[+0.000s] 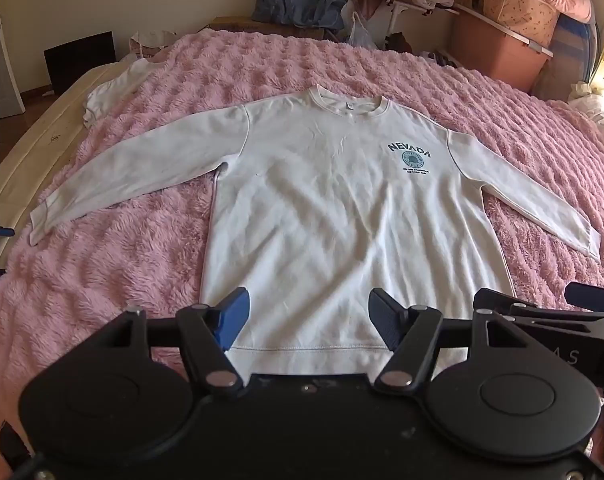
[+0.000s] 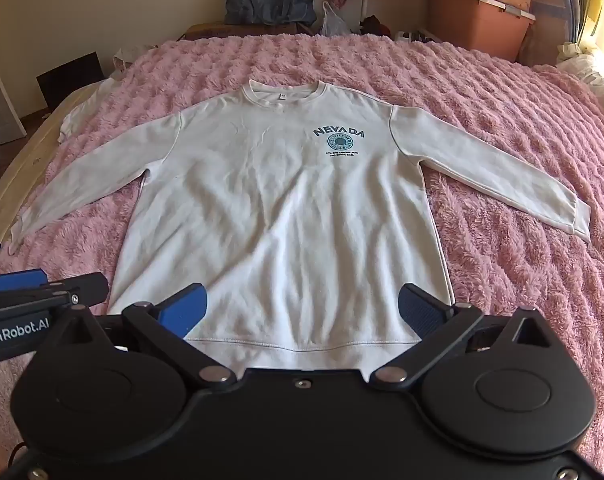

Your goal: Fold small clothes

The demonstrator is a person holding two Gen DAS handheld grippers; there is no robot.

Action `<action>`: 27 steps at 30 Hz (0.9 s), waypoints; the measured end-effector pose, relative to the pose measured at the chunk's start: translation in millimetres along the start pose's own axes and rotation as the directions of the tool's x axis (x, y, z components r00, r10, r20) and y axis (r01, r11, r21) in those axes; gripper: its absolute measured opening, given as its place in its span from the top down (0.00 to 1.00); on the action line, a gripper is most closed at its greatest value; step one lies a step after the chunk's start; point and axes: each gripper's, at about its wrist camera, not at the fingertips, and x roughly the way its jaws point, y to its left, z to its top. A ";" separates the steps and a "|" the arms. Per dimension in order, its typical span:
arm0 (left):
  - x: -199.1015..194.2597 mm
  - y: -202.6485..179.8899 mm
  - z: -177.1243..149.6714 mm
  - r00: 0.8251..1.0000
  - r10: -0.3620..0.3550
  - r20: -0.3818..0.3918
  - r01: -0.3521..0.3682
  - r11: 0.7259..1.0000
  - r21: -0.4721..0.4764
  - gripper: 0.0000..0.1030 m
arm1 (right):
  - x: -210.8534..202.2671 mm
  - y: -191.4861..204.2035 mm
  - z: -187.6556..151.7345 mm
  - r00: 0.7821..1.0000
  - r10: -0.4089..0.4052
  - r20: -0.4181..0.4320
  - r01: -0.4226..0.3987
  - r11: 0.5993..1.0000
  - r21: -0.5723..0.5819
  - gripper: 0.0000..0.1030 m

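Your bed (image 1: 42, 136) carries a fluffy pink ribbed blanket (image 1: 262, 68) that covers nearly all of it, leaving a cream strip bare along the left edge. On the blanket, a white long-sleeved sweatshirt printed NEVADA (image 1: 321, 200) lies flat, front up, both sleeves spread. A crumpled white garment (image 1: 114, 88) sits near the blanket's far left edge.

A: Left gripper (image 1: 307, 318): matte black body, two round discs, silver pivot screws; one blue pad, one dark ribbed pad.

B: Right gripper (image 2: 302, 312): same build. White "GenRobot.AI" lettering shows on the neighbouring unit's black side.
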 end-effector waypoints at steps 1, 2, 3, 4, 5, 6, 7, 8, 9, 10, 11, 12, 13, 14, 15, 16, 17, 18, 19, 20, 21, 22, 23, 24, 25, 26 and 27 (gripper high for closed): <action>-0.1 -0.8 0.2 1.000 0.003 0.003 -0.003 1.000 0.000 0.32 | 0.2 0.3 0.0 1.000 -0.005 -0.003 0.005 1.000 -0.004 0.00; -0.1 -1.2 0.4 1.000 0.003 0.003 -0.003 1.000 -0.001 0.32 | 0.2 0.3 0.0 1.000 -0.005 -0.003 0.005 1.000 -0.004 0.00; 0.2 -0.8 0.9 1.000 -0.004 -0.003 0.004 1.000 -0.004 0.32 | 0.2 0.3 0.0 1.000 -0.004 -0.002 0.004 1.000 -0.003 0.00; 0.4 -1.1 -3.5 1.000 -0.003 -0.001 0.003 1.000 -0.005 0.32 | 0.3 0.3 0.0 1.000 -0.004 -0.003 0.004 1.000 -0.004 0.00; 2.4 -1.2 -5.1 1.000 -0.002 0.000 0.002 1.000 -0.006 0.32 | 0.4 0.4 0.1 1.000 -0.005 -0.003 0.005 1.000 -0.004 0.00; 3.3 -2.3 -6.0 1.000 -0.002 0.002 0.002 1.000 -0.005 0.32 | 0.5 0.4 0.1 1.000 -0.005 -0.003 0.005 1.000 -0.004 0.00; 2.4 -0.5 -3.8 1.000 -0.010 -0.002 0.010 1.000 -0.011 0.32 | 0.6 0.3 0.2 1.000 -0.005 -0.003 0.005 1.000 -0.004 0.00; 3.6 -0.9 -4.8 1.000 -0.012 -0.003 0.012 1.000 -0.012 0.32 | 0.7 0.3 0.3 1.000 -0.005 -0.003 0.005 1.000 -0.003 0.00; 5.9 -0.4 -6.2 1.000 -0.013 -0.004 0.013 1.000 -0.013 0.32 | 0.8 0.2 0.4 1.000 -0.005 -0.003 0.005 1.000 -0.003 0.00; 4.8 -0.1 -5.4 1.000 -0.014 -0.008 0.014 1.000 -0.012 0.32 | 1.1 0.3 0.5 1.000 -0.006 -0.003 0.006 1.000 -0.003 0.00; 5.6 0.3 -5.1 1.000 -0.016 -0.010 0.016 1.000 -0.011 0.32 | 0.3 0.3 0.0 1.000 -0.005 -0.001 0.005 1.000 -0.003 0.00; 4.9 1.3 -2.2 1.000 -0.021 -0.016 0.021 1.000 -0.012 0.32 | 0.3 0.3 -0.1 1.000 -0.005 -0.002 0.005 1.000 -0.004 0.00; 4.7 0.8 -1.2 1.000 -0.019 -0.018 0.019 1.000 -0.014 0.32 | 0.4 0.3 -0.2 1.000 -0.005 -0.003 0.005 1.000 -0.004 0.00; 5.4 -0.1 -1.2 1.000 -0.019 -0.018 0.019 1.000 -0.011 0.32 | 0.5 0.2 0.1 1.000 -0.005 -0.004 0.005 1.000 -0.004 0.00; 6.2 -1.6 -1.6 1.000 -0.020 -0.018 0.019 1.000 -0.008 0.32 | 0.5 0.2 0.2 1.000 -0.005 -0.003 0.005 1.000 -0.004 0.00; 7.0 -2.2 -1.5 1.000 -0.019 -0.019 0.019 1.000 -0.008 0.32 | 0.6 0.3 0.1 1.000 -0.006 -0.003 0.006 1.000 -0.004 0.00; 8.0 -2.8 -1.5 1.000 -0.018 -0.021 0.018 1.000 -0.007 0.32 | 0.6 0.2 0.1 1.000 -0.007 -0.002 0.007 1.000 -0.004 0.00; 8.3 -2.7 -1.8 1.000 -0.019 -0.021 0.019 1.000 -0.007 0.32 | 0.7 0.2 0.0 1.000 -0.006 -0.003 0.006 1.000 -0.004 0.00; 9.0 -3.1 -1.9 1.000 -0.020 -0.023 0.020 1.000 -0.007 0.32 | 0.8 0.2 0.1 1.000 -0.005 -0.003 0.005 1.000 -0.003 0.00; 9.8 -3.7 -1.9 0.999 -0.022 -0.024 0.022 1.000 -0.007 0.32 | 1.1 0.3 0.2 1.000 -0.006 -0.004 0.006 1.000 -0.003 0.00; 10.2 -2.8 -1.8 0.999 -0.025 -0.025 0.025 1.000 -0.008 0.32 | 1.1 0.3 0.2 1.000 -0.007 -0.004 0.006 1.000 -0.005 0.00; 10.8 -2.0 -1.9 0.999 -0.026 -0.024 0.026 1.000 -0.009 0.32 | 1.3 0.0 0.3 1.000 -0.006 -0.005 0.006 1.000 -0.003 0.00; 11.0 -1.3 -1.8 0.999 -0.026 -0.025 0.026 1.000 -0.009 0.32 | 1.5 -0.1 0.3 1.000 -0.006 -0.004 0.006 1.000 -0.003 0.00; 11.6 -1.0 -2.0 0.999 -0.026 -0.026 0.026 1.000 -0.009 0.32 | 1.6 -0.1 0.2 1.000 -0.007 -0.004 0.007 1.000 -0.003 0.00; 12.2 -0.7 -2.1 0.999 -0.026 -0.027 0.026 1.000 -0.010 0.32 | 1.8 -0.2 0.2 1.000 -0.006 -0.003 0.006 1.000 -0.003 0.00; 11.7 0.7 -2.3 0.999 -0.028 -0.028 0.028 1.000 -0.012 0.32 | 1.9 -0.3 0.1 1.000 -0.007 -0.003 0.007 1.000 -0.003 0.00; 12.3 0.8 -2.6 0.999 -0.028 -0.030 0.028 1.000 -0.014 0.32 | 2.3 -0.5 0.2 1.000 -0.007 -0.004 0.007 1.000 -0.004 0.00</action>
